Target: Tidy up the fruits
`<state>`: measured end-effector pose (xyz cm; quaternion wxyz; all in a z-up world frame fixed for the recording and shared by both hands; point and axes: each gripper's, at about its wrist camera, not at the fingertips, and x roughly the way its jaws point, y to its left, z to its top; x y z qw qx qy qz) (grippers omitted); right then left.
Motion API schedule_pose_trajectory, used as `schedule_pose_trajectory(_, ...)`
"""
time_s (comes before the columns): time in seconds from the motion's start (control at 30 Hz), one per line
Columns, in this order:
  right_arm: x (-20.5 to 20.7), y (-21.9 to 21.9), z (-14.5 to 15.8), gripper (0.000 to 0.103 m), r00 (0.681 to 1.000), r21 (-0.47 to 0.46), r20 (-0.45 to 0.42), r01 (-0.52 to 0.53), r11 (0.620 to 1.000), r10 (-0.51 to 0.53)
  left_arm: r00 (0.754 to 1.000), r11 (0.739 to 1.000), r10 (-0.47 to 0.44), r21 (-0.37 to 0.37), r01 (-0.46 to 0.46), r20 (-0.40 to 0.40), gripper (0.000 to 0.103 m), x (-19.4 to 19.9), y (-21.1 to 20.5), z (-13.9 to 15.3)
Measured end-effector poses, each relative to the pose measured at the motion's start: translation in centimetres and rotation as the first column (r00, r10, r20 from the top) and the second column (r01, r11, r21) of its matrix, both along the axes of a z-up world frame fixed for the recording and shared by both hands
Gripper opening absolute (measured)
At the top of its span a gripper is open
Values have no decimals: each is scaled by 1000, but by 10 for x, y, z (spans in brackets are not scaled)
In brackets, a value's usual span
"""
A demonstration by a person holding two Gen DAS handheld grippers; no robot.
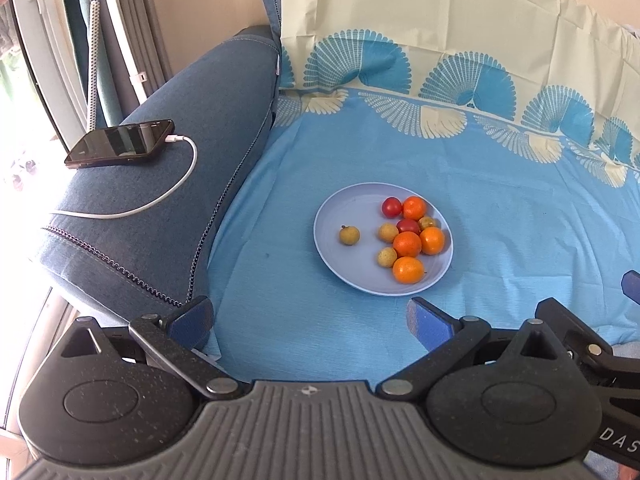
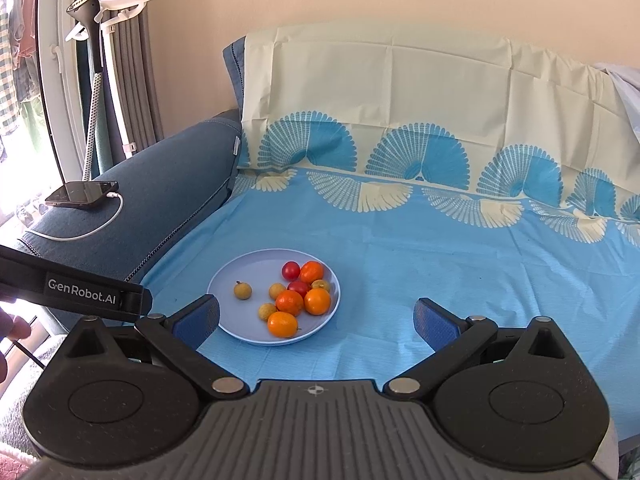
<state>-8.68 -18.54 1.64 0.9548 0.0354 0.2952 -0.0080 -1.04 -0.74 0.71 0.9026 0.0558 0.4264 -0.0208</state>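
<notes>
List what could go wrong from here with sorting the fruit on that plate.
1. The plate sits on a soft cloth-covered cushion, so pressing down with a gripper may tip it and roll fruit off.
2. The oranges, red tomatoes and small tan fruits are clustered touching; grabbing one will likely nudge its neighbours.
3. Both the left gripper and right gripper are open and close together, so they could collide over the plate.
</notes>
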Motion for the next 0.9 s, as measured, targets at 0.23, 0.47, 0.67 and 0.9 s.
schedule_pose_trajectory(0.23, 2, 1, -2, 102, 1000, -3, -7, 1, 1000, -1, 1000, 1000, 3, 10, -3, -2, 103, 2, 0, -2)
schedule_pose_trajectory(0.47, 3, 2, -3, 102, 1000, -4, -9, 2, 1000, -2, 1000, 1000, -3, 25, 3, -4, 103, 2, -3, -5)
schedule_pose_trajectory(0.67, 3, 3, -5, 102, 1000, -3, -12, 3, 1000, -3, 1000, 1000, 1, 30, 0, -3, 103, 3, -3, -5)
schedule_pose_trajectory(0.9, 4, 4, -6, 102, 1000, -3, -13, 4, 1000, -4, 1000, 999, -5, 37, 5, -4, 103, 2, -6, -6)
